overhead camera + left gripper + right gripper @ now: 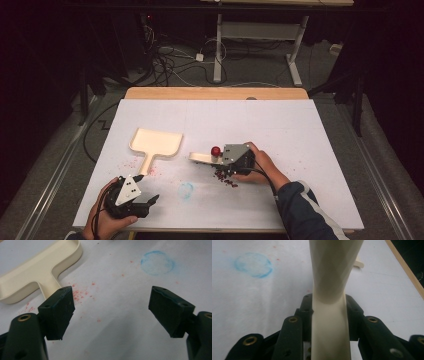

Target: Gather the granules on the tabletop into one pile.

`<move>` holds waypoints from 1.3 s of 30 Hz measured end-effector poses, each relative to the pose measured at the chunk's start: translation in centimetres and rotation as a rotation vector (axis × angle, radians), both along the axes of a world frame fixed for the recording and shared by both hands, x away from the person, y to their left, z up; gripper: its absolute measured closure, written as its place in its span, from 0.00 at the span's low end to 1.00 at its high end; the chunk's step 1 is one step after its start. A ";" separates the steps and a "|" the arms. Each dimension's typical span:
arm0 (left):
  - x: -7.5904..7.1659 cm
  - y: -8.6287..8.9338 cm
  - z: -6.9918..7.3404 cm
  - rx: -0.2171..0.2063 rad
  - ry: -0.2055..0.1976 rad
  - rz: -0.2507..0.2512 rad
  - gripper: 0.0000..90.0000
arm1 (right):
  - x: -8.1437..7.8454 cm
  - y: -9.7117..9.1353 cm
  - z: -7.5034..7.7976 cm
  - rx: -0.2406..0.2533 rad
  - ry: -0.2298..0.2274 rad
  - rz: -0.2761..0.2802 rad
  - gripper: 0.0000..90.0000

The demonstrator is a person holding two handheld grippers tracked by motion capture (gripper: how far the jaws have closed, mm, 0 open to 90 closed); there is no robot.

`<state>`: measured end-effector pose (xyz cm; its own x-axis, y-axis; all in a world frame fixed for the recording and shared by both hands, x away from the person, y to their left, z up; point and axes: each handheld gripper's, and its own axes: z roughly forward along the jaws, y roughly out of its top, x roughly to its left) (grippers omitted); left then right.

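Left gripper (148, 202): lower left of the high view, in the person's left hand. Its jaws stand wide apart with nothing between them, low over the sheet.
Dustpan (156, 143): cream, flat, left of centre in the high view; in the left gripper view its handle (50, 280) runs down toward the left jaw but does not touch it. I judge it light and stiff, with a smooth plastic skin that can slip; the narrow handle is the best place to hold it.
Red crumbs (79, 294): small grains scattered just beside the dustpan handle.
Blue ring (185, 190): a faint chalk-like circle on the sheet, between the two grippers.
Brush (202, 157): cream, just right of centre in the high view, lying low over the sheet. I judge it light and rigid; the waist of its handle gives a good hold.
Red ball (215, 150): small, sitting at the brush, close to the gripper.
Dark grains (226, 178): a small heap under and just below the right gripper.
Right gripper (235, 161): right of centre, in the right hand (260, 165). Its jaws are narrow and clamp the brush handle (331, 322) from both sides.
Surface: a white sheet (280, 130) covers the table; a wooden edge (215, 93) shows at the top.
Room: dark, with cables (170, 60) on the floor and the legs of another table (260, 35) behind.
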<state>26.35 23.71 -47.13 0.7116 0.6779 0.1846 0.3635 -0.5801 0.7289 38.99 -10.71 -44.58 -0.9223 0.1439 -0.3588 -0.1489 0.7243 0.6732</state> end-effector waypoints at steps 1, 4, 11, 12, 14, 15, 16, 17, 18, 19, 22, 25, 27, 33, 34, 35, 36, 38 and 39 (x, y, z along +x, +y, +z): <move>0.0 0.0 0.0 -0.001 0.000 0.000 0.22 | -0.2 -0.4 0.1 0.005 0.007 0.005 0.75; 0.0 -0.1 0.0 -0.003 0.000 -0.001 0.22 | -0.9 -1.6 0.3 0.009 0.005 0.018 0.75; 0.2 -0.1 0.0 0.002 0.002 -0.003 0.22 | -1.2 -2.8 1.1 0.040 -0.048 -0.022 0.75; 0.2 -0.2 0.0 -0.001 0.001 -0.001 0.22 | -1.2 -2.8 1.2 0.044 -0.065 -0.034 0.75; 0.2 -0.2 0.0 -0.003 0.000 -0.001 0.22 | -1.2 -2.8 1.6 0.072 -0.064 -0.076 0.75; 0.2 -0.1 0.1 -0.002 -0.002 -0.002 0.22 | -1.3 -2.8 2.1 0.088 -0.069 -0.091 0.75; 0.2 -0.1 0.1 -0.005 -0.003 -0.002 0.22 | -1.5 -2.7 2.5 0.108 -0.074 -0.114 0.75; 0.1 -0.1 0.1 -0.006 -0.004 -0.003 0.22 | -1.6 -2.7 2.9 0.127 -0.071 -0.125 0.75; 0.1 -0.1 0.1 -0.008 -0.005 -0.001 0.22 | -1.8 -2.6 3.4 0.150 -0.055 -0.140 0.75; 0.1 0.0 0.1 -0.009 -0.006 0.000 0.23 | -2.0 -2.5 3.9 0.177 -0.026 -0.175 0.75; 0.1 0.0 0.2 -0.006 -0.007 0.002 0.23 | -2.6 -1.9 5.2 0.261 0.067 -0.256 0.75; 0.1 -0.1 0.2 -0.002 -0.020 -0.001 0.23 | -3.3 -1.0 5.5 0.401 0.271 -0.354 0.75; 0.0 -0.1 0.2 -0.004 -0.010 0.002 0.23 | -3.8 -0.3 4.9 0.461 0.393 -0.403 0.75; 0.0 -0.1 0.2 -0.003 -0.010 -0.001 0.23 | -4.3 2.2 1.5 0.513 0.591 -0.521 0.75; 0.0 -0.1 0.2 -0.003 -0.009 -0.002 0.23 | -4.1 2.4 0.8 0.519 0.619 -0.551 0.75; 0.0 -0.1 0.2 -0.001 -0.009 -0.003 0.23 | -3.9 2.6 0.4 0.515 0.627 -0.569 0.75; 0.0 -0.1 0.1 0.000 -0.009 -0.003 0.23 | -3.8 2.6 -0.1 0.511 0.630 -0.599 0.75; 0.0 -0.1 0.1 0.002 -0.008 -0.004 0.23 | -3.3 2.3 -0.6 0.517 0.623 -0.647 0.75; 0.0 -0.1 0.1 0.002 -0.008 -0.003 0.23 | -3.1 2.0 -0.7 0.514 0.622 -0.667 0.75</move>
<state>26.34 23.60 -47.00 0.7118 0.6757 0.1918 0.3558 -0.5823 0.7310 35.87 -8.67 -45.23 -0.6007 0.6918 0.4007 0.6540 0.1370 0.7440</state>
